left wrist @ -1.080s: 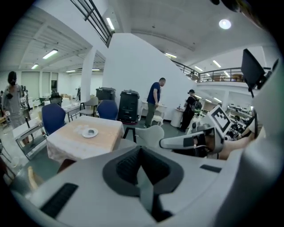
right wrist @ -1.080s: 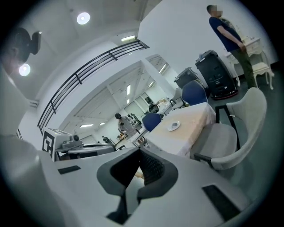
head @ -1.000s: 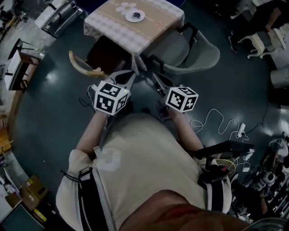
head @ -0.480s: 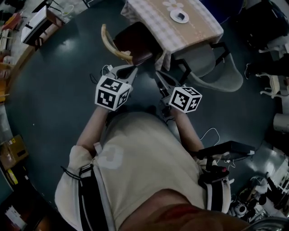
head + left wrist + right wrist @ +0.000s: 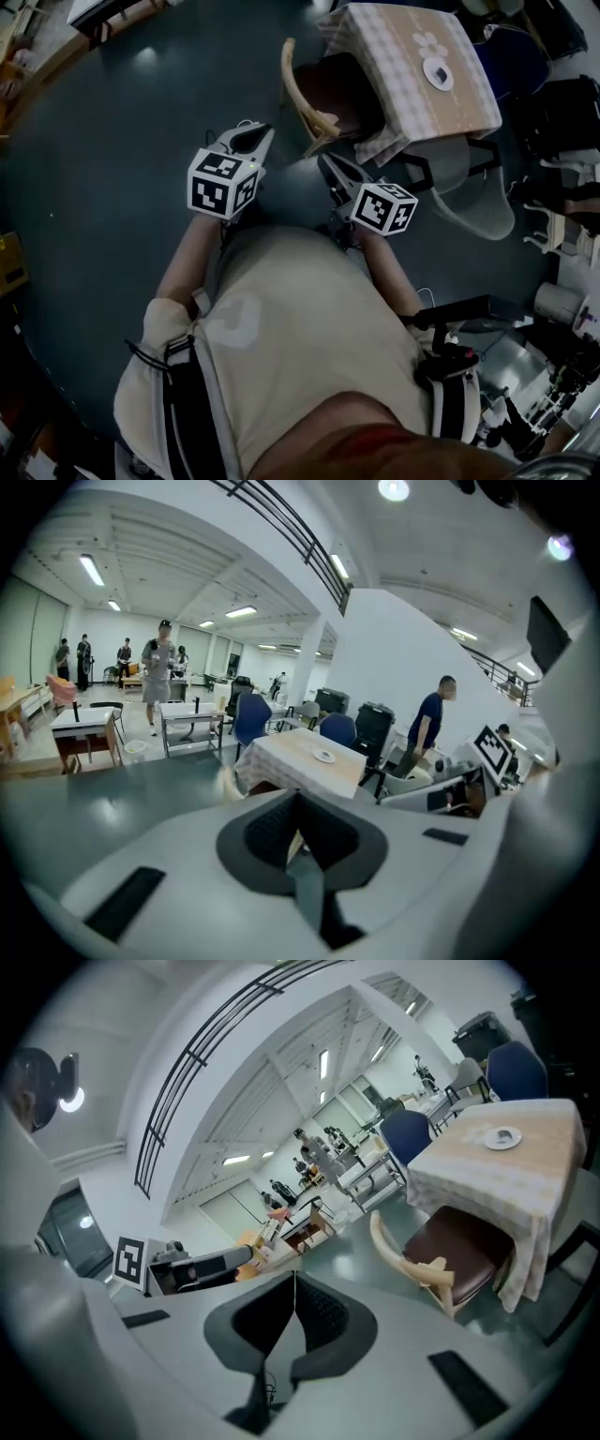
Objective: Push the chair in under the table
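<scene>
We see both grippers closed tight and empty, same as a second ago. The left gripper has its jaws pressed together with nothing between them, and so does the right gripper.

The whole scene has swung since the earlier frames. The table with its checked cloth and small plate sat top centre in the head view and is now top right. The chair, wooden with a dark brown seat, has shifted with it. Its seat is partly under the cloth edge, and its curved backrest still stands out clear of the table.

The right gripper points toward the chair, near it but not touching. The left gripper now points at bare floor left of the chair. A grey chair stands at the table's other side.
</scene>
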Motion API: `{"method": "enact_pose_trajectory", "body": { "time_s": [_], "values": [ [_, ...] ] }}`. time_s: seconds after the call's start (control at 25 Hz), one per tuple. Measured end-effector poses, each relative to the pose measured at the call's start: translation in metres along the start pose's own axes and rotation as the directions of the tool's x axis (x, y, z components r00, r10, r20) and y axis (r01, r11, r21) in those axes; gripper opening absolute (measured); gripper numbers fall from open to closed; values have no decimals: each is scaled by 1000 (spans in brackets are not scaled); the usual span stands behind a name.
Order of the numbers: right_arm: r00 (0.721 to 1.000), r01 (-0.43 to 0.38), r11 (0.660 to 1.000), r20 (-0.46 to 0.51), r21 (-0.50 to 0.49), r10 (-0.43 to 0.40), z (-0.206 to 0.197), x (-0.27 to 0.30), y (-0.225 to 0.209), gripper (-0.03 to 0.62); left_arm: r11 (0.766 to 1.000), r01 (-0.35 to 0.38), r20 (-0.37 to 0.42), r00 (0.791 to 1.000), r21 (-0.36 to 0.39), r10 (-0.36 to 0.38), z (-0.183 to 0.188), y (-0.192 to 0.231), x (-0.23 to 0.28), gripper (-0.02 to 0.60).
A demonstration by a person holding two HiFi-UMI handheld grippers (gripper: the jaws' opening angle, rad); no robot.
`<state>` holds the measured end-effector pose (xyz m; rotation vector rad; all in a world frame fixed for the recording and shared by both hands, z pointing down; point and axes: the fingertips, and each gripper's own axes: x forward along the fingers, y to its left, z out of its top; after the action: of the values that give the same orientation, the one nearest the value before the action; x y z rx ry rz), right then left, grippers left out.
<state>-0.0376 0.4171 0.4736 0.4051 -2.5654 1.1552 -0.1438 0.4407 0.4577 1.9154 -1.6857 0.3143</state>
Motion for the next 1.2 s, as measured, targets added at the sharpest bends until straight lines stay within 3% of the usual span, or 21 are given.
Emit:
{"method": "enact_pose_trajectory", "body": {
  "time_s": [0.2,0.32,0.48,0.6,0.76,0.88,1.0,1.08,1.2],
  "values": [
    [997,-35,999,-76,-23,33,-8,89,44,12,991,-106,72,991,-87,112,1,112,-51,8],
    [988,-74,996,-142,-55,66,-17,135,84,12,970,-185,96,975,-160,202,-6,172,-99,8],
    [959,-122,985,-268,-118,87,-34,189,126,12,912,-256,112,946,-321,305,-31,235,-148,8],
    [936,-137,983,-341,-125,87,-40,220,141,12,852,-316,90,919,-418,385,-51,264,-169,8],
    [901,-189,973,-417,-134,118,-45,247,147,12,804,-373,63,891,-463,449,-71,274,-176,6],
    [888,-239,949,-442,-203,129,-41,277,158,12,803,-405,75,873,-438,481,-66,293,-176,6],
    [900,-271,907,-419,-321,121,-24,318,175,12,824,-450,114,851,-345,513,-37,322,-181,8],
    [904,-280,890,-412,-359,118,-12,342,180,12,823,-477,112,841,-309,529,-21,339,-180,6],
    [903,-283,903,-408,-324,137,10,363,172,12,827,-459,71,860,-324,505,-5,355,-156,8]
  ]
}}
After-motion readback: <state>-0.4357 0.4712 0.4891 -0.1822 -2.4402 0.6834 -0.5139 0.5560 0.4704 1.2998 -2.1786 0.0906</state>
